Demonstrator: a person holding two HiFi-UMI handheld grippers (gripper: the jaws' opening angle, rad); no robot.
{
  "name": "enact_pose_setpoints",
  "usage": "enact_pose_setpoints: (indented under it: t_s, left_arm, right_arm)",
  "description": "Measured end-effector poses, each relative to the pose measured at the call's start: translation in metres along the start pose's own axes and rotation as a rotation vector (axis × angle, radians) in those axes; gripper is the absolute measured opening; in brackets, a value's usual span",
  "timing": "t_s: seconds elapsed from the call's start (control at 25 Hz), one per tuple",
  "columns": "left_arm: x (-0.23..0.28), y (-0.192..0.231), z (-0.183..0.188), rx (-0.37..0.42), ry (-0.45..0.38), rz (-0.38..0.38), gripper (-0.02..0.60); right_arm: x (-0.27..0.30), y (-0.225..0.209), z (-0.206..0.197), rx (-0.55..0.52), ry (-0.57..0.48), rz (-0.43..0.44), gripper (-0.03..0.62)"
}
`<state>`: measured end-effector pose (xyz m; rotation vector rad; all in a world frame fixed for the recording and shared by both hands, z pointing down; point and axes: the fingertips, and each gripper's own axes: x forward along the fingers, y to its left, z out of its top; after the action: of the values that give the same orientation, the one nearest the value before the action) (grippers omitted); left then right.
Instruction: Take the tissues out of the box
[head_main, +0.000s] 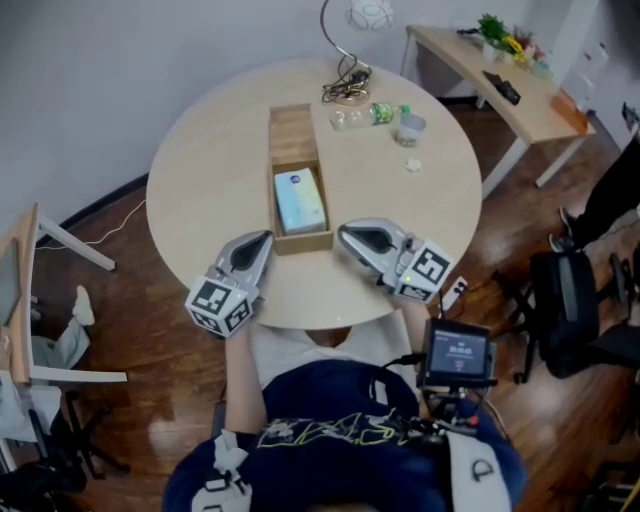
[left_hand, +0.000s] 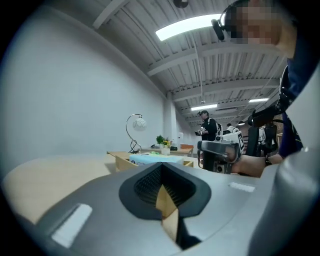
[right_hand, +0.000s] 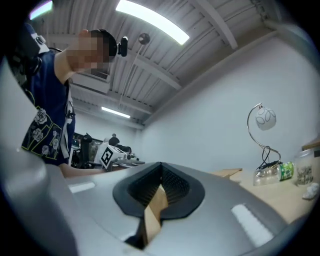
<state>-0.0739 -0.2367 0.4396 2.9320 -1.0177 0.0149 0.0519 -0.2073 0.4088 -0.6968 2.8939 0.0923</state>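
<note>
While both sets of jaws sit closed and empty, left gripper (head_main: 256, 247) and right gripper (head_main: 352, 238) flank the near end of the box (head_main: 292, 130). Tissues (head_main: 300, 200) lie in its near half, just ahead, long axis pointing away; neither gripper clearly nearer.

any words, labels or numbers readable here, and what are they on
No text can be read.
Print on the tissue pack in the wooden box: too small.
Label on the bottle: blurred.
Display on the screen at the person's chest: too small.
The shirt print: illegible.
</note>
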Motion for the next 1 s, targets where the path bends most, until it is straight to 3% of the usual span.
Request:
enact_pose_setpoints:
  t_s: [0.16,0.32,0.52,0.6,0.72,0.8,1.0]
  left_arm:
    - [-0.019,-0.011,-0.022,-0.026,0.112,-0.080,0.000]
    - [-0.028,-0.026,-0.012,0.007,0.067,-0.196,0.000]
    - [-0.027,-0.048,-0.023,-0.012,0.130,-0.320,0.000]
    - [-0.020,-0.046,-0.024,-0.017,0.137,-0.300,0.000]
    - [-0.007,-0.034,-0.025,-0.026,0.150,-0.239,0.000]
    - [-0.001,-0.028,-0.029,-0.030,0.176,-0.214,0.000]
    - [0.010,-0.011,-0.032,-0.046,0.201,-0.143,0.000]
  right_arm:
    - [-0.002,0.018,-0.013,0.043,0.078,0.065,0.016]
    - [0.004,0.030,-0.022,0.035,0.138,0.118,0.016]
    - [0.011,0.042,-0.033,0.052,0.188,0.170,0.015]
    - [0.017,0.042,-0.049,0.066,0.266,0.164,0.015]
    - [0.021,0.024,-0.063,0.076,0.340,0.060,0.015]
    - [0.021,0.010,-0.064,0.075,0.349,-0.015,0.015]
    - [0.026,-0.006,-0.062,0.072,0.344,-0.066,0.014]
